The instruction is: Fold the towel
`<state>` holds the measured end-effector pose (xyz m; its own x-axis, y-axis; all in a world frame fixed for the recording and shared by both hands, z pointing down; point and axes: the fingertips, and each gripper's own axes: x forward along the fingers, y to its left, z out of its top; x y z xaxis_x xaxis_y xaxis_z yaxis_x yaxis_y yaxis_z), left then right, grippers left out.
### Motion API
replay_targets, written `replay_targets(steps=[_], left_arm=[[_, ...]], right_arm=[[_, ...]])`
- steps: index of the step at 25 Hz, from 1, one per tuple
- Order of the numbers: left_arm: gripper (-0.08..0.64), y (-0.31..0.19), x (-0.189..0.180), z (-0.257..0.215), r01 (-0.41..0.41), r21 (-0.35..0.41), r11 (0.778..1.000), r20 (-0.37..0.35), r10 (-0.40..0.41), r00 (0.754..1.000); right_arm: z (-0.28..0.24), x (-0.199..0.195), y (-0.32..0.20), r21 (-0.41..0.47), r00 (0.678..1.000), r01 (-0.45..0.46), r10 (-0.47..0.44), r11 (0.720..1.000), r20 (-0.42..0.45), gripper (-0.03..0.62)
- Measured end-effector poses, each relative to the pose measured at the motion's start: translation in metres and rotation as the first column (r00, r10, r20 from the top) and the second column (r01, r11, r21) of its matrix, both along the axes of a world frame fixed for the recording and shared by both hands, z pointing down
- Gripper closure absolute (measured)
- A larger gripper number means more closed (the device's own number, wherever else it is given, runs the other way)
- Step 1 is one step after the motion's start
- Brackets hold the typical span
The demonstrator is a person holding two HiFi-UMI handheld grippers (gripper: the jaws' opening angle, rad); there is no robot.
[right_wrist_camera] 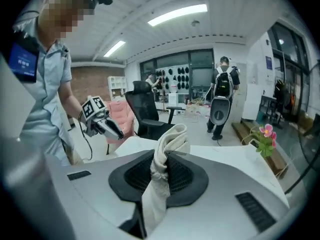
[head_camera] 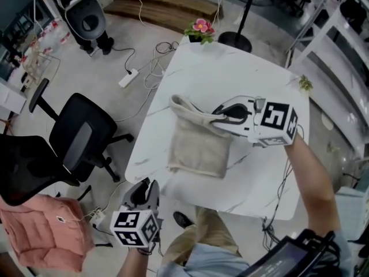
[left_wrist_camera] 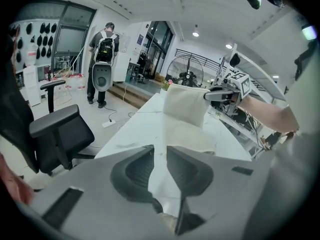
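Observation:
A beige towel lies on the white marble table. Its far edge is lifted off the table and bunched. My right gripper hangs over the table's middle, shut on that bunched edge. In the right gripper view the cloth stands pinched between the black pads of the right gripper. My left gripper hangs off the table's near left corner, apart from the towel. Its jaws stand narrowly apart with nothing between them. From there the raised towel and the right gripper show ahead.
A small pot of pink flowers stands at the table's far edge. Black office chairs and a pink cushioned seat stand left of the table. A power strip and cables lie on the floor. A person with a backpack stands far off.

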<state>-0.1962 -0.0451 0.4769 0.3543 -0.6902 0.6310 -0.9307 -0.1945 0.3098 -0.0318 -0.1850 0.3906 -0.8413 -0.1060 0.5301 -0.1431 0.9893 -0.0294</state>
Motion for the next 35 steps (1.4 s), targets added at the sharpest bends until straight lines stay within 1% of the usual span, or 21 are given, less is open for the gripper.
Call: replay_targets(steps=[3, 6, 8, 11, 14, 17, 19, 20, 21, 23, 24, 25, 27, 28, 29, 30, 31, 32, 33, 34, 35], left_arm=[[0.479, 0.014, -0.002, 0.001, -0.012, 0.005, 1.000, 0.003, 0.012, 1.000], [0.479, 0.023, -0.003, 0.002, -0.025, 0.010, 1.000, 0.005, 0.025, 1.000], [0.479, 0.028, -0.003, 0.005, -0.035, 0.009, 0.999, 0.007, 0.035, 0.999], [0.479, 0.034, 0.000, 0.009, -0.053, 0.002, 0.999, 0.009, 0.053, 0.999], [0.479, 0.038, 0.006, 0.016, -0.078, -0.007, 0.997, 0.009, 0.078, 0.997], [0.479, 0.041, 0.012, 0.022, -0.102, -0.019, 0.995, 0.010, 0.102, 0.995], [0.479, 0.040, 0.016, 0.025, -0.116, -0.024, 0.993, 0.011, 0.116, 0.993], [0.479, 0.039, 0.018, 0.027, -0.122, -0.025, 0.992, 0.012, 0.122, 0.992], [0.479, 0.038, 0.019, 0.028, -0.128, -0.026, 0.991, 0.012, 0.128, 0.992], [0.479, 0.037, 0.022, 0.027, -0.137, -0.023, 0.990, 0.010, 0.137, 0.990], [0.479, 0.036, 0.022, 0.025, -0.141, -0.020, 0.990, 0.008, 0.142, 0.990], [0.479, 0.035, 0.023, 0.023, -0.145, -0.014, 0.989, 0.006, 0.145, 0.989], [0.479, 0.034, 0.023, 0.019, -0.151, -0.003, 0.989, 0.005, 0.151, 0.989], [0.479, 0.033, 0.023, 0.018, -0.152, 0.001, 0.988, 0.005, 0.152, 0.988], [0.479, 0.033, 0.023, 0.017, -0.154, 0.004, 0.988, 0.005, 0.154, 0.988], [0.479, 0.033, 0.023, 0.016, -0.155, 0.006, 0.988, 0.005, 0.155, 0.988], [0.479, 0.034, 0.024, 0.017, -0.158, 0.006, 0.987, 0.004, 0.158, 0.987], [0.479, 0.035, 0.025, 0.018, -0.160, 0.004, 0.987, 0.003, 0.160, 0.987], [0.479, 0.036, 0.027, 0.019, -0.163, 0.003, 0.987, 0.002, 0.163, 0.987], [0.479, 0.037, 0.028, 0.020, -0.165, 0.001, 0.986, 0.001, 0.165, 0.986], [0.479, 0.038, 0.029, 0.020, -0.166, -0.001, 0.986, 0.001, 0.166, 0.986]], right_arm=[[0.009, -0.005, 0.030, 0.118, 0.996, 0.075, -0.069, 0.990, -0.047, 0.526], [0.024, -0.009, 0.058, 0.218, 0.989, 0.124, -0.104, 0.968, -0.101, 0.525], [0.040, -0.010, 0.073, 0.284, 0.983, 0.153, -0.116, 0.947, -0.143, 0.523], [0.066, -0.011, 0.090, 0.378, 0.971, 0.192, -0.119, 0.906, -0.207, 0.521], [0.096, -0.010, 0.103, 0.423, 0.956, 0.226, -0.117, 0.877, -0.269, 0.517], [0.124, -0.006, 0.114, 0.432, 0.935, 0.271, -0.129, 0.860, -0.329, 0.503], [0.133, -0.003, 0.117, 0.441, 0.933, 0.274, -0.126, 0.855, -0.337, 0.495], [0.133, -0.003, 0.119, 0.435, 0.935, 0.270, -0.126, 0.859, -0.332, 0.495], [0.132, -0.003, 0.122, 0.415, 0.938, 0.264, -0.131, 0.870, -0.321, 0.459], [0.120, -0.005, 0.130, 0.345, 0.950, 0.240, -0.147, 0.908, -0.274, 0.352], [0.110, -0.005, 0.132, 0.311, 0.962, 0.214, -0.144, 0.926, -0.234, 0.341], [0.099, -0.006, 0.132, 0.284, 0.974, 0.178, -0.127, 0.942, -0.187, 0.346], [0.079, -0.005, 0.124, 0.243, 0.993, 0.082, -0.059, 0.967, -0.101, 0.396], [0.073, -0.005, 0.118, 0.220, 0.997, 0.033, -0.017, 0.975, -0.073, 0.413], [0.072, -0.006, 0.113, 0.197, 0.998, -0.008, 0.020, 0.980, -0.063, 0.414], [0.075, -0.006, 0.108, 0.178, 0.996, -0.036, 0.050, 0.983, -0.073, 0.414], [0.082, -0.007, 0.106, 0.170, 0.993, -0.050, 0.067, 0.984, -0.100, 0.421], [0.092, -0.008, 0.106, 0.174, 0.988, -0.045, 0.070, 0.984, -0.140, 0.436], [0.102, -0.007, 0.107, 0.188, 0.981, -0.024, 0.059, 0.982, -0.186, 0.468], [0.111, -0.006, 0.110, 0.204, 0.972, 0.004, 0.044, 0.979, -0.230, 0.519], [0.118, -0.004, 0.113, 0.216, 0.964, 0.029, 0.030, 0.976, -0.266, 0.531]])
